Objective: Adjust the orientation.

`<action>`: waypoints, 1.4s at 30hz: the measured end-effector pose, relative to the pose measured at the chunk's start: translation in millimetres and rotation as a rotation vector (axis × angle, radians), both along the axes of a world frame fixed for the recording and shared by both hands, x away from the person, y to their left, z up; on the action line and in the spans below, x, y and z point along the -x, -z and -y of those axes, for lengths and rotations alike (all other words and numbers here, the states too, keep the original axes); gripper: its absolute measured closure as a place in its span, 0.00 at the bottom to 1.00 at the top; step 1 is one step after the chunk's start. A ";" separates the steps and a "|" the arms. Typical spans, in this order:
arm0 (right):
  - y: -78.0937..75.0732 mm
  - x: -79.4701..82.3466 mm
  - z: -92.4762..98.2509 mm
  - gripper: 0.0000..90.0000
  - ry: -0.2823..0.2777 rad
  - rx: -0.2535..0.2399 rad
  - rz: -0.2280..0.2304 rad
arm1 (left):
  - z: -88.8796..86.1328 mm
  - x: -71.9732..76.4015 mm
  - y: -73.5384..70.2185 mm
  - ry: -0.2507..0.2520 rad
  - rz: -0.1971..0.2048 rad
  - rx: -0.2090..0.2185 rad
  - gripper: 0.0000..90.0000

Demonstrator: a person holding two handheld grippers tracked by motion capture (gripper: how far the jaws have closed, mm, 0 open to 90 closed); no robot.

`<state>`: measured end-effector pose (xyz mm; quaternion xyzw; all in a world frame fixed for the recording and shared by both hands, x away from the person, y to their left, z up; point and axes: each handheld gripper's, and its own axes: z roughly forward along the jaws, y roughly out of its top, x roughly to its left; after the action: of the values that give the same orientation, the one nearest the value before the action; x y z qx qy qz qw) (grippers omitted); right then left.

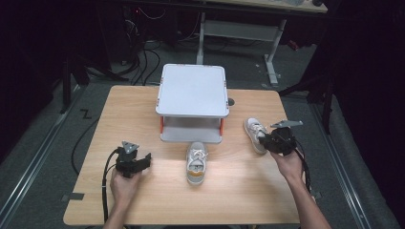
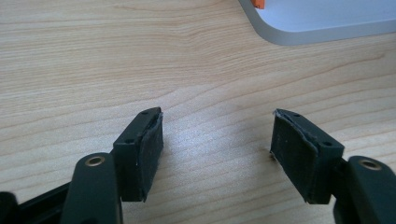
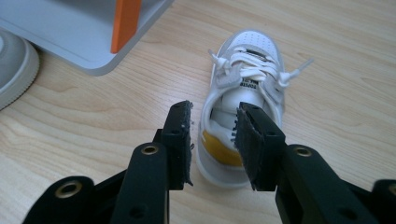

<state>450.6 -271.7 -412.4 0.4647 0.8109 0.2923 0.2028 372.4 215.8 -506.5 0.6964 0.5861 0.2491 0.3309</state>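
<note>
right tongs [image 3: 214,140] half open astride the heel wall of the shoe [image 3: 245,93] at the bench's [image 1: 143,114] right; thin bite may slip. left tongs [image 2: 217,149] wide open, empty

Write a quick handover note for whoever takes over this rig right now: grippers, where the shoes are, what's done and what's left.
Left gripper: open, nothing in it, over bare table at the left.
Right gripper: jaws part open around the heel of the right shoe, not yet clamped.
Middle shoe: on the table in front of the grey rack.
Done: neither shoe is on the rack.
Left: probably close on the right shoe and shelve it, then the middle one.
</note>
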 end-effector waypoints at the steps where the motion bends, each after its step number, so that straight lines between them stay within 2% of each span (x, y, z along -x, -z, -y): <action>1: 0.3 -4.5 -3.5 0.72 -0.003 0.024 -0.013 | 0.5 0.0 0.0 0.001 -0.001 -0.007 0.38; 4: 1.2 -18.1 -12.5 0.72 -0.006 0.091 -0.067 | 2.2 -0.1 0.2 0.004 -0.001 -0.020 0.37; 5: 1.1 -22.7 -14.5 0.72 -0.007 0.105 -0.084 | 3.5 -0.3 0.2 0.011 -0.003 -0.038 0.37; 6: 1.0 -26.3 -16.4 0.72 -0.003 0.112 -0.098 | 3.5 -0.2 0.2 0.008 -0.004 -0.033 0.36; 13: 10.2 -45.1 -23.8 0.75 -0.005 0.143 -0.192 | 3.6 -0.3 0.2 0.008 -0.003 -0.034 0.36; 16: 10.3 -46.2 -21.5 0.77 0.003 0.123 -0.205 | 3.6 -0.4 0.2 0.008 -0.004 -0.035 0.36; 18: 12.0 -47.1 -20.2 0.79 -0.006 0.116 -0.238 | 3.6 -0.4 0.2 0.007 -0.004 -0.035 0.36; 20: 16.9 -47.8 -21.7 0.81 -0.015 0.137 -0.263 | 3.6 -0.4 0.2 0.007 -0.004 -0.035 0.36; 23: 21.3 -48.8 -25.9 0.84 -0.015 0.157 -0.260 | 3.6 -0.5 0.2 0.007 -0.005 -0.035 0.36; 26: 20.7 -50.0 -27.1 0.89 -0.038 0.131 -0.263 | 3.6 -0.5 0.2 0.007 -0.005 -0.034 0.36; 34: 18.6 -46.7 -27.2 0.95 -0.077 0.129 -0.242 | 3.3 -0.4 0.1 0.007 -0.006 -0.031 0.36; 38: 10.0 -39.4 -28.1 0.95 -0.092 0.121 -0.213 | 3.1 -0.4 0.1 0.007 -0.006 -0.029 0.36; 42: 0.7 -22.9 -29.9 0.95 -0.115 0.108 -0.184 | 2.9 -0.4 0.1 0.007 -0.005 -0.027 0.36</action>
<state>473.6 -241.8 -413.1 0.4306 0.8659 0.2155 0.1351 372.8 212.9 -506.5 0.7036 0.5811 0.2538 0.3208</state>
